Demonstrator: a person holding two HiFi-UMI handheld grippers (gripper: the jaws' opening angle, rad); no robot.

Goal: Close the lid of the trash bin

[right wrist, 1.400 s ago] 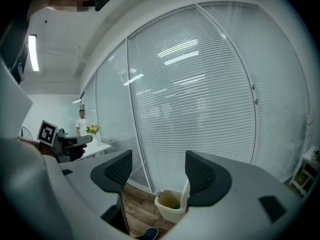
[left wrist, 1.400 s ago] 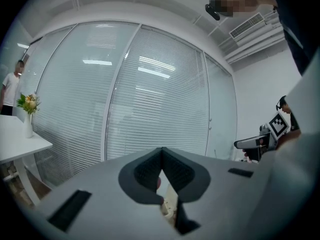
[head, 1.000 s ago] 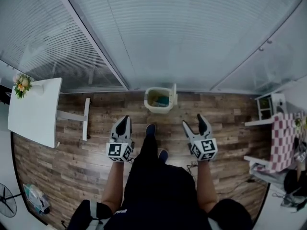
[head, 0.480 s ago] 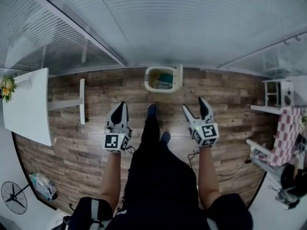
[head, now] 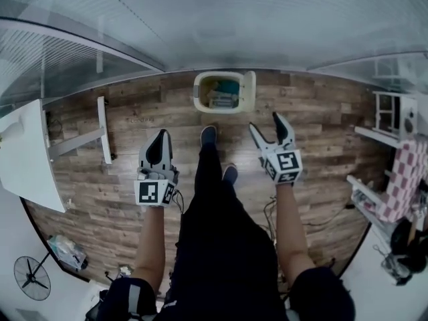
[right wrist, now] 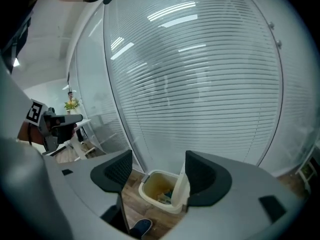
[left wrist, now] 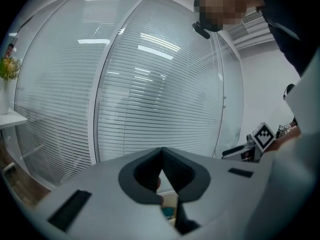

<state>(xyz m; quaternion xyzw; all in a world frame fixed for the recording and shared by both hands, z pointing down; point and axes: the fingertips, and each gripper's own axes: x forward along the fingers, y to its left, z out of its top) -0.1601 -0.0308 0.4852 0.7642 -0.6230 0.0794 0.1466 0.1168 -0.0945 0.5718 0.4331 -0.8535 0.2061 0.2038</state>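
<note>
Two jaw states are seen: the left hand-held gripper [head: 160, 136] is pressed closed, the right hand-held gripper [head: 265, 122] is spread wide, empty. The trash bin [head: 198, 93] is set ahead of both, well apart, its lid [head: 249, 89] upright.

We read this as an office-type room. Tall glass partition walls with white horizontal blinds [head: 267, 19] run round the far side, and both gripper views show strip-light reflections in the glass. The floor is brown wood-look planking [head: 87, 206]. A plain white rectangular table [head: 27, 159] on white legs stands at the left, with a small bunch of yellow and white flowers [left wrist: 7, 66] by it. There is a black floor fan [head: 31, 277] in the near left corner. At the right are a white open shelf unit [head: 388, 112] and a red-and-white checked cloth [head: 400, 182]. A cream plastic trash bin [head: 217, 110], lid up, stands by the partition.
</note>
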